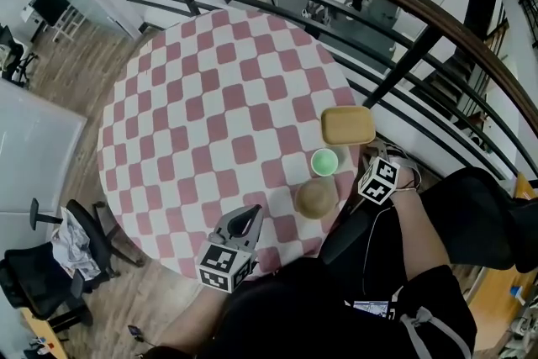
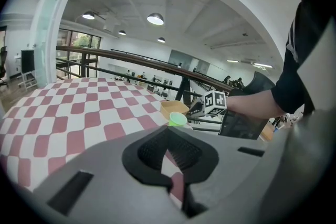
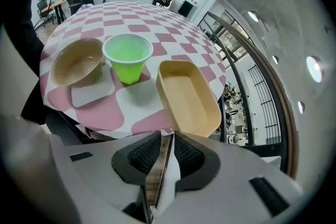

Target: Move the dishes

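Three dishes stand at the near right edge of the round checked table (image 1: 210, 105): a tan rectangular tray (image 1: 347, 126), a green cup (image 1: 324, 161) and a tan bowl (image 1: 316, 198). In the right gripper view the bowl (image 3: 79, 62), the cup (image 3: 127, 55) and the tray (image 3: 188, 96) stand in a row just past my jaws. My right gripper (image 1: 374, 157) hangs off the table edge beside the tray, shut and holding nothing (image 3: 167, 136). My left gripper (image 1: 250, 213) is over the near edge, left of the bowl, also shut and bare (image 2: 169, 131). From there the cup (image 2: 177, 119) and the tray (image 2: 173, 107) show ahead.
A curved dark railing (image 1: 395, 21) runs close behind the table's far and right sides, with a drop to a lower floor beyond. A black office chair (image 1: 50, 265) stands at the lower left. The person's dark clothing (image 1: 395, 282) fills the near side.
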A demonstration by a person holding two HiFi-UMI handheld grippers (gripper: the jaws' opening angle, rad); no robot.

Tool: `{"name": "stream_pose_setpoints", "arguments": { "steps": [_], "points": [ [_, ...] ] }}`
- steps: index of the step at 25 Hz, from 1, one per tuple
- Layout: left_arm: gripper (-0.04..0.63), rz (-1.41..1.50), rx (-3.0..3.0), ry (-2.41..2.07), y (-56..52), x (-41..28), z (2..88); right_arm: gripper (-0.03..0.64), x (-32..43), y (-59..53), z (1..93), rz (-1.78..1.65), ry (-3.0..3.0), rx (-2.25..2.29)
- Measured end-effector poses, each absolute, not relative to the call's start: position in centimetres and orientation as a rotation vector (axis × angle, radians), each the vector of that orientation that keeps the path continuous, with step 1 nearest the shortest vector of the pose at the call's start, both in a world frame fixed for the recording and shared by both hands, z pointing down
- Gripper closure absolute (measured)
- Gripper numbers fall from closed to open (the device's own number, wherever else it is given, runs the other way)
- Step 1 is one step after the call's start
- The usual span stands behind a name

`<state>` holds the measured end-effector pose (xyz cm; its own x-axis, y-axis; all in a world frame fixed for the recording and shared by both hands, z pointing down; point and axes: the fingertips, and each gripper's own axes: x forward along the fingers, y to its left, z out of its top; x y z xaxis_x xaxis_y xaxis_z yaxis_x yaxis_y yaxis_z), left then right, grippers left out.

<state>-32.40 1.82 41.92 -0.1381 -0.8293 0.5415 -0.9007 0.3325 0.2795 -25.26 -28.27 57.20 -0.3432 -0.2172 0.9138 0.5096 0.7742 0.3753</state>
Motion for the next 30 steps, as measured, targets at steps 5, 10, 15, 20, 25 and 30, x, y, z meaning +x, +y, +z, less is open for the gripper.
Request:
{"name": "stream_pose_setpoints", "arguments": {
  "steps": [5,10,15,20,25,30],
  "points": [
    [0.595,0.144,1.518,-1.969,1.3,-32.0,41.9,0.525,-26.4,-30.6,57.7,-0.769,-1.753,-0.2],
    [0.595,0.148,1.495,-1.979,1.6,-32.1,41.9,0.525,-28.4,-32.9,57.7,-0.81,-1.746,-0.19],
    [0.595,0.144,1.462,-1.992,2.1,-32.4,42.0,0.525,-31.3,-34.5,56.6,-0.832,-1.786,-0.139],
    [0.595,0.146,1.441,-2.008,2.3,-32.6,42.0,0.525,-34.1,-33.1,54.3,-0.841,-1.902,-0.13],
    [0.595,0.144,1.434,-2.025,2.2,-32.6,41.6,0.525,-33.6,-27.1,53.0,-0.917,-1.935,-0.419],
    [0.595,0.138,1.435,-2.024,2.1,-32.4,41.6,0.525,-32.9,-22.4,54.4,-0.942,-1.857,-0.659]
  ]
}}
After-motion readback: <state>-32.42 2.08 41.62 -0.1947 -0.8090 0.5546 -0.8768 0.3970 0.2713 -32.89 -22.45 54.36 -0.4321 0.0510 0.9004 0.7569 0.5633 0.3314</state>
